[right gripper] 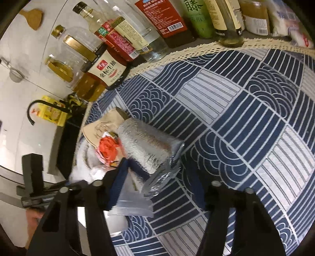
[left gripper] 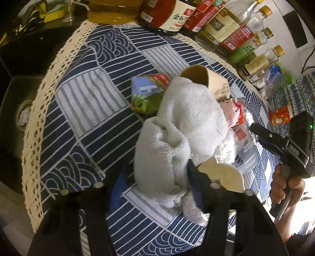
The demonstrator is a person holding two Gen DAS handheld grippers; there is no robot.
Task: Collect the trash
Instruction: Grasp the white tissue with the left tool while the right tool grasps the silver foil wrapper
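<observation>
Trash lies in a small heap near the middle of the surface, on a blue-and-white patterned cloth with a lace edge. The heap is a white towel, a brown paper cup on its side at the far end, a green and blue snack wrapper just beside the towel, a crumpled red and pink wrapper, a silver foil pack and a clear bag.

The left gripper points steeply down at the near end of the towel. Its fingers are closed on the towel, and one dark pad presses into the folds.

The right gripper comes in from the other side of the heap, held by a hand. The foil pack and clear bag sit between its fingers. One pad touches the foil pack; I cannot tell whether the other pad does, so I cannot tell whether the pack is gripped.

A row of sauce and oil bottles stands along the far edge of the cloth. A dark sink lies beyond the cloth's lace border.
</observation>
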